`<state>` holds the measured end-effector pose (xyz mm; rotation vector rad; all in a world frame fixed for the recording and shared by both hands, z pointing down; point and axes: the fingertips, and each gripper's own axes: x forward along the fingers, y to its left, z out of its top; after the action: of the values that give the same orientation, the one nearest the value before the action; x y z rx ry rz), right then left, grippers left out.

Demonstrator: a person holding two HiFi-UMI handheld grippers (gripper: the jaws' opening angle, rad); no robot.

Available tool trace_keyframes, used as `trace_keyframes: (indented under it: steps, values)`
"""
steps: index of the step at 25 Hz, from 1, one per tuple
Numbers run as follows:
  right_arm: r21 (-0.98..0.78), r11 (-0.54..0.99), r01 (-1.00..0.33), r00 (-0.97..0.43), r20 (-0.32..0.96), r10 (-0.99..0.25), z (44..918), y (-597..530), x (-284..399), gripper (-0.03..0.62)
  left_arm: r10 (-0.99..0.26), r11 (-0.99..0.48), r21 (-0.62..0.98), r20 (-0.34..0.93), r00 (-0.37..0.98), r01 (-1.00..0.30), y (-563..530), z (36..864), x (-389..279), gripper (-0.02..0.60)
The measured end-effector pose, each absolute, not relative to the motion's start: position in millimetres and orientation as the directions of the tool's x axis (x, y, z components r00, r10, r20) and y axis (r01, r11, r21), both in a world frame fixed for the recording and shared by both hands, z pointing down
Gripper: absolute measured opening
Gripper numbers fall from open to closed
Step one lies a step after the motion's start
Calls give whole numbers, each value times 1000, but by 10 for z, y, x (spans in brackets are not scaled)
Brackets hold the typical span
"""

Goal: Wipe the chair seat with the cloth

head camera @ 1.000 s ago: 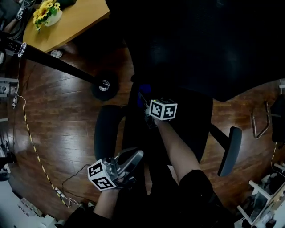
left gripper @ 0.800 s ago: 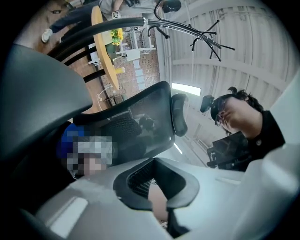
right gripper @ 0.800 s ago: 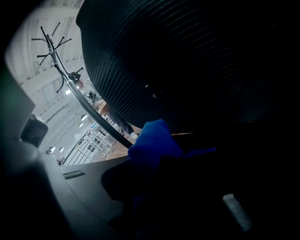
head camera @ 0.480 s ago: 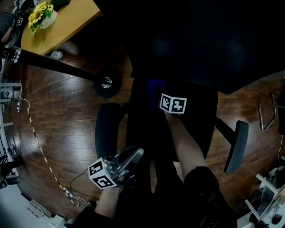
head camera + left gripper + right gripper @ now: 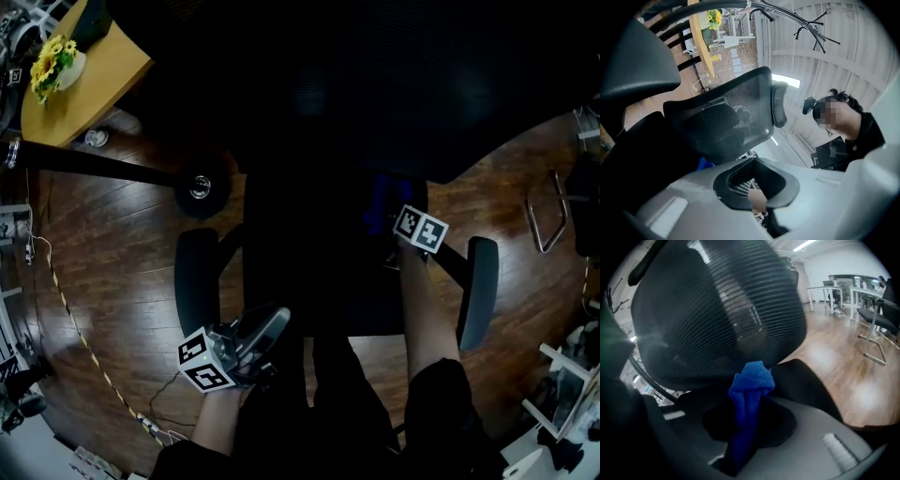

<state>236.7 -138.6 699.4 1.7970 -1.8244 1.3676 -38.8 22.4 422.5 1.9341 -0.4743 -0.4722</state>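
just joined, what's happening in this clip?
A person holding a gripper in each hand is wiping an office chair's seat. The right gripper is shut on a bunched blue cloth and has it at the seat's right side, close to the armrest. Whether the cloth touches the seat is too dark to tell. The left gripper is shut with nothing in it, held near the seat's front left corner.

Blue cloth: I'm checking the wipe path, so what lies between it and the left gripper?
Head view: only bare black chair seat lies between the cloth and the left gripper.
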Motion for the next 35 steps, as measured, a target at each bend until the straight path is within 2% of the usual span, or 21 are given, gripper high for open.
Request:
trace_keyframes:
  steps: [4, 14, 18, 22, 27, 30, 35]
  values:
    - [-417, -249, -874, -156, 726, -670, 6957, -1283, 2733, 62, -527, -374, 919, -98, 844, -127, 206, 4278, -386, -8]
    - [-406, -187, -894, -165, 689, -706, 6772, -1267, 2628, 61, -536, -381, 917, -111, 837, -122, 220, 4207, -369, -8]
    - [-481, -2, -877, -325, 595, -735, 6545, -1188, 1711, 63, -539, -383, 917, -122, 833, -114, 277, 4188, -433, -8]
    - [-597, 161, -786, -534, 524, -664, 6466, -1153, 451, 61, -558, -384, 915, -125, 820, -122, 283, 4172, -541, -8]
    - [-727, 255, -638, -721, 446, -530, 6486, -1107, -847, 63, -579, -376, 917, -118, 807, -135, 307, 4169, -656, -8]
    - [-733, 238, -637, -740, 495, -456, 6732, -1001, -1188, 63, -590, -370, 919, -118, 799, -137, 317, 4183, -723, -8]
    - [-758, 139, -637, -708, 503, -496, 6895, -1066, -1015, 63, -583, -371, 919, -119, 804, -132, 350, 4194, -780, -8]
